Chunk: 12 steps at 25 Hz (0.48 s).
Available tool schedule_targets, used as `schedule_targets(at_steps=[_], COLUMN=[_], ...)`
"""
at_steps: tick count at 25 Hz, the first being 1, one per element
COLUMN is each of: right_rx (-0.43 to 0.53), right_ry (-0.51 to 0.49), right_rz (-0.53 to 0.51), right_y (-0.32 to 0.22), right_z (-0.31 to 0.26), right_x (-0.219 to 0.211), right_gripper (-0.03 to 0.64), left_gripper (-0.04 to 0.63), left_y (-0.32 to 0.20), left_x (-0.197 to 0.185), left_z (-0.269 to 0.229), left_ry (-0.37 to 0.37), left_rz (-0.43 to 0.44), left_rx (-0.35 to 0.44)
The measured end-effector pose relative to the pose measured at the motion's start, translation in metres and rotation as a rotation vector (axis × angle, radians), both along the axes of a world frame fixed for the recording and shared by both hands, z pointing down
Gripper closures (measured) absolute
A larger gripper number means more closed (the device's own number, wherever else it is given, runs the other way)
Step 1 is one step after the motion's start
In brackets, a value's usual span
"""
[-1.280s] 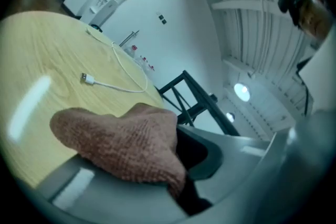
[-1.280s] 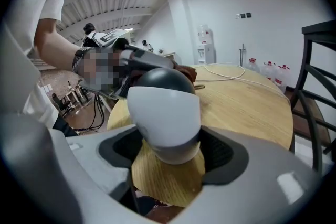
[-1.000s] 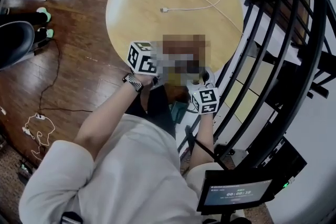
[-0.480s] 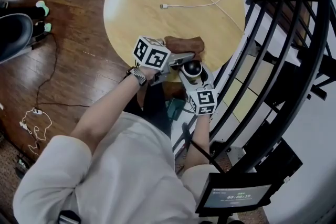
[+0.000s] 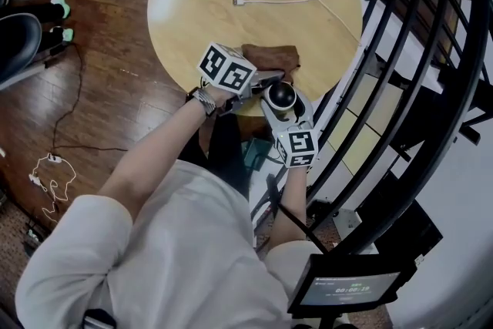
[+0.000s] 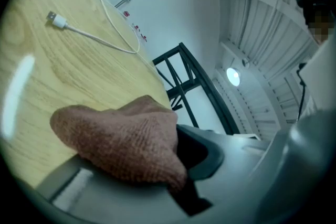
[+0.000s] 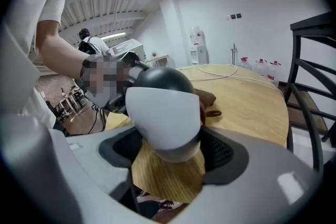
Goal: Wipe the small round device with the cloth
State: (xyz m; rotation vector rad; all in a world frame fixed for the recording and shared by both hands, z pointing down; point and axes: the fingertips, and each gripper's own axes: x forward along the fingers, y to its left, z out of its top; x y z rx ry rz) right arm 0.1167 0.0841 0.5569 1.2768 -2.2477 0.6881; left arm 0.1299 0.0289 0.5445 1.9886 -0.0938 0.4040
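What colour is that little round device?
The device is white with a black top, clearest in the right gripper view.

Both forearms reach forward, close together. The left gripper (image 5: 262, 78) has its jaws clamped on the cloth (image 5: 271, 56). The right gripper (image 5: 283, 104) pinches the small round device (image 5: 281, 93).

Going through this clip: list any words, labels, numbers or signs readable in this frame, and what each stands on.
No text here can be read with confidence.
The screen at the head view's bottom edge: timer-like digits, too small to read.
The marker cubes on the left gripper and right gripper: square patterns only, no words.
No print is visible on the small round device or the cloth.
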Motion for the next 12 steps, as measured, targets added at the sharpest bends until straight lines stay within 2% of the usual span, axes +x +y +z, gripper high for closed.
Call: schedule_targets(at_steps=[6, 10, 12], right_rx=[-0.015, -0.038, -0.063], right_ry=[0.007, 0.015, 0.024], right_rz=[0.013, 0.032, 0.011], right_y=[0.0, -0.002, -0.002], right_z=[0.003, 0.006, 0.008], right_x=[0.003, 0.009, 0.01], right_gripper=[0.272, 0.272, 0.27], left_gripper=[0.558, 0.557, 0.555], left_y=[-0.002, -0.007, -0.008], left_x=[0.006, 0.006, 0.003], left_z=[0.01, 0.019, 0.021], left_ry=[-0.112, -0.255, -0.267], left_rz=[0.092, 0.165, 0.17], left_rx=[0.131, 0.278, 0.295])
